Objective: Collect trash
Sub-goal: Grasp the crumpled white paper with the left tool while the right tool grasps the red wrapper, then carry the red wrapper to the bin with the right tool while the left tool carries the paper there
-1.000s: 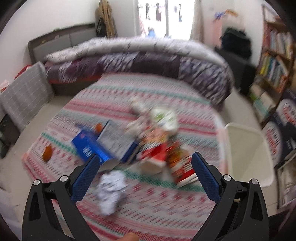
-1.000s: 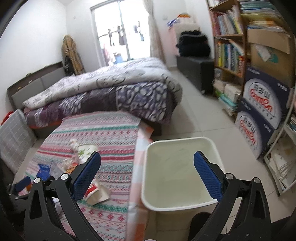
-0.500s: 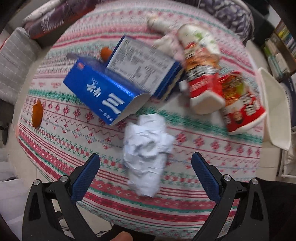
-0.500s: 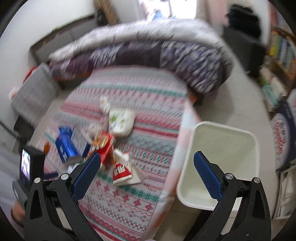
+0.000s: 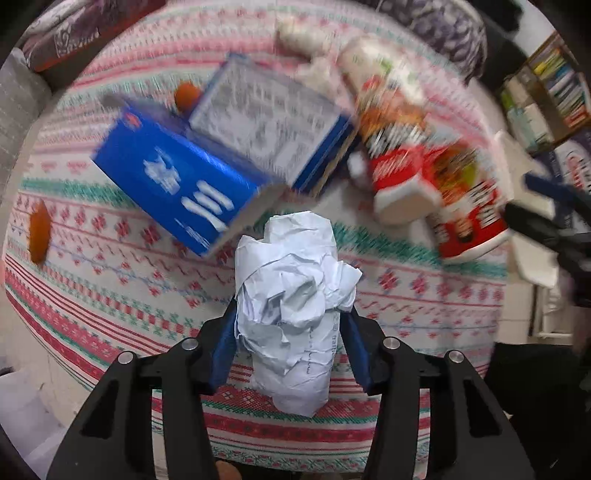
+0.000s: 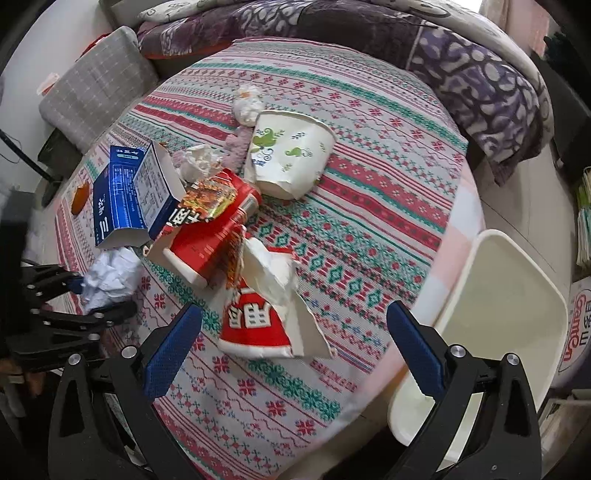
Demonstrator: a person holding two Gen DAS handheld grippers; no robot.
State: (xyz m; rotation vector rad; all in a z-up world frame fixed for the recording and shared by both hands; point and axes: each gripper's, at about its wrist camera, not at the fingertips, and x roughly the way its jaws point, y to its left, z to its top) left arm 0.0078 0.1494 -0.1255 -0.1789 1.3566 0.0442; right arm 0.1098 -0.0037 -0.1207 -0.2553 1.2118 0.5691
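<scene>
My left gripper (image 5: 290,332) is shut on a crumpled white paper ball (image 5: 295,306), its blue pads pressed on both sides. It also shows in the right wrist view (image 6: 110,277) at the table's left edge. Trash lies on the patterned round tablecloth (image 6: 369,184): a blue carton (image 6: 125,192), red noodle cups (image 6: 210,236), a torn red wrapper (image 6: 258,321), a white paper cup (image 6: 288,151) and tissue wads (image 6: 245,105). My right gripper (image 6: 295,350) is open and empty above the torn wrapper.
A cream plastic bin (image 6: 498,332) stands on the floor right of the table. Orange peel pieces (image 5: 38,232) lie at the table's left. A bed with a purple quilt (image 6: 369,29) is behind, a grey cushion (image 6: 92,88) at left, bookshelves at right.
My left gripper dropped toward the table and closed on the paper ball. My right gripper swung from over the bin to above the trash pile, still open.
</scene>
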